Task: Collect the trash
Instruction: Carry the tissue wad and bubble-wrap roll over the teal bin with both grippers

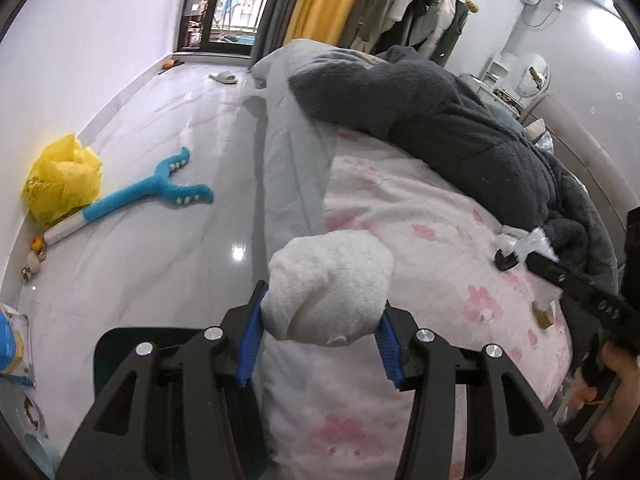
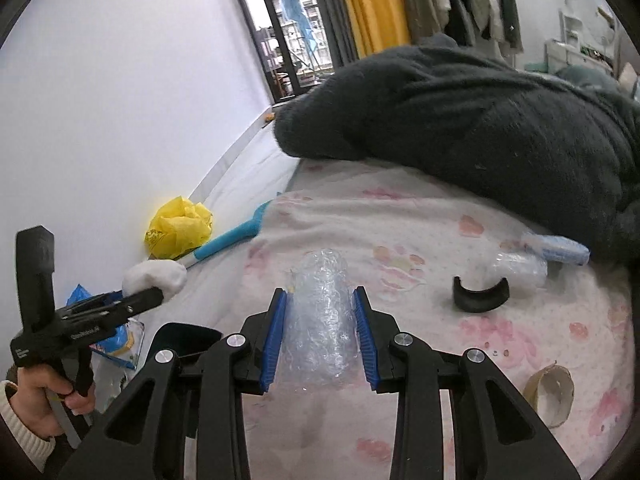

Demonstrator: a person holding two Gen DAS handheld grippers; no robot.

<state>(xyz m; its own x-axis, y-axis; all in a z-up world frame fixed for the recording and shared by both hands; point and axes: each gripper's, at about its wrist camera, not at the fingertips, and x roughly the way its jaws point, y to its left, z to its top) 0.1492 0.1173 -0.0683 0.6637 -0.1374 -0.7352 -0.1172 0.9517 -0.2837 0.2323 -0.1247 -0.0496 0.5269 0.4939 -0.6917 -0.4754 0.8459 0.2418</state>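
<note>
My left gripper [image 1: 324,320] is shut on a crumpled white paper wad [image 1: 328,276], held over the edge of the bed. The right wrist view shows that same gripper [image 2: 154,294] at the left, carrying the wad [image 2: 154,276] above the floor. My right gripper [image 2: 320,292] is shut on a roll of clear bubble wrap [image 2: 320,320] above the pink flowered bedsheet [image 2: 400,220]. One black finger of the right gripper [image 1: 576,292] crosses the right edge of the left wrist view.
On the sheet lie a black curved piece [image 2: 480,292], clear plastic [image 2: 520,266], a blue item [image 2: 560,248] and a cardboard roll core [image 2: 550,394]. A dark grey blanket [image 2: 480,128] covers the far side. On the floor: yellow bag [image 1: 60,184], blue plush toy [image 1: 160,188], blue packaging [image 1: 12,344].
</note>
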